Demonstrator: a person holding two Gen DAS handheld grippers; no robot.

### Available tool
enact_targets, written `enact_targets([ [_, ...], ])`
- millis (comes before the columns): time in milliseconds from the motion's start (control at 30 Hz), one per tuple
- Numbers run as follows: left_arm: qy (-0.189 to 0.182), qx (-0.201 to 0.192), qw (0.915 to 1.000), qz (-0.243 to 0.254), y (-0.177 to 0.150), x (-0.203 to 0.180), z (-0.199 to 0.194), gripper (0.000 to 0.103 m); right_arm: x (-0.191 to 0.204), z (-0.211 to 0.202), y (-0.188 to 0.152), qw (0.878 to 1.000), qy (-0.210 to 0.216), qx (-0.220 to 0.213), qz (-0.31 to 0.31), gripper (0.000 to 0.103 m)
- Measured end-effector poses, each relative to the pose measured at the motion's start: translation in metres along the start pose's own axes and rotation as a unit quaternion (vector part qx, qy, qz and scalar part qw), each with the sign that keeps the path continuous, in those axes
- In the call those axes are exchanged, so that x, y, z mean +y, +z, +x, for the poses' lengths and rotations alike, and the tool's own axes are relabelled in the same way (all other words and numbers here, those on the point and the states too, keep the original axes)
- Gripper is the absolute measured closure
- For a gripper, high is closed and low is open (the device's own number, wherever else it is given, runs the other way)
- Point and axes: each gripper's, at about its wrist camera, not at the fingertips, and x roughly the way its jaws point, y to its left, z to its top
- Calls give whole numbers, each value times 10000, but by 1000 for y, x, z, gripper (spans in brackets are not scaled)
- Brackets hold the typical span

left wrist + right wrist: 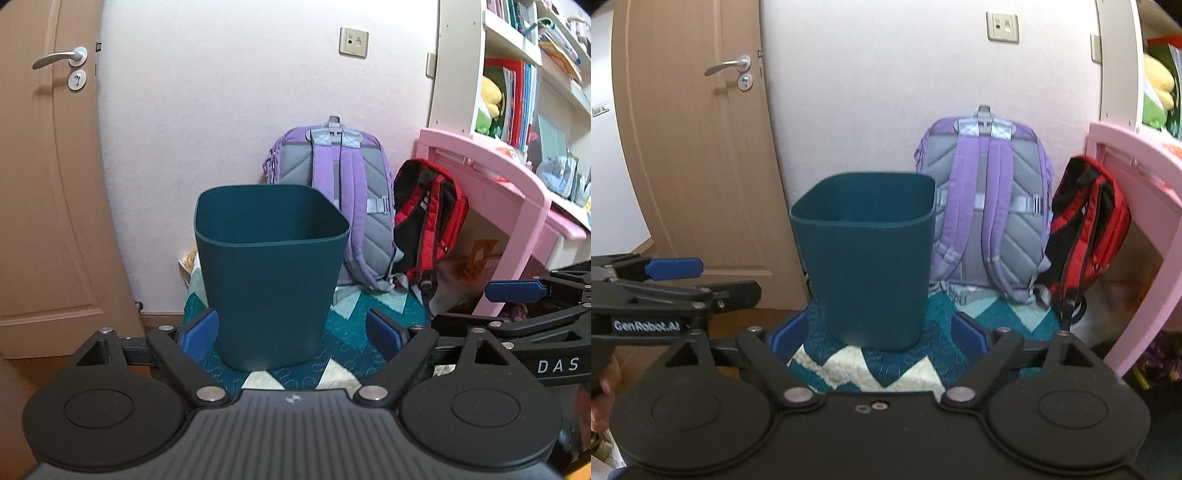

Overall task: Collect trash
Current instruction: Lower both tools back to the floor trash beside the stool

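Dark teal square plastic bin point(271, 273) upright on patterned quilt point(347, 328), directly ahead of left claw point(291, 332) and right claw point(881, 334). Both wide, empty, roughly equally near.

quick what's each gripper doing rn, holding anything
left gripper: open, holding nothing, teal bin ahead.
right gripper: open, holding nothing.

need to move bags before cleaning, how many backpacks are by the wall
2. A purple backpack leans on the wall behind the teal bin; a red backpack sits to its right, against the pink desk. More could be hidden behind the bin.
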Motion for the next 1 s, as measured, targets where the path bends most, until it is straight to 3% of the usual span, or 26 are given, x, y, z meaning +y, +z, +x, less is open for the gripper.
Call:
enact_targets([
  [200,-45,93,9999,-112,-29,3,6,4,-3,15,-36,9999,62,143,56,14],
  [533,-125,438,9974,-567,-86,19,60,1,-13,70,-98,9987,35,493,126,8],
  [700,-99,663,9946,-791,-128,29,103,0,-27,119,-140,9953,-109,930,229,6],
  [833,-75,1150,9909,-701,-170,33,147,0,-49,169,-179,9876,-316,1485,392,6],
  [1000,-67,1946,9751,-1058,-236,40,208,0,-80,229,-231,9729,-489,2144,715,6],
])
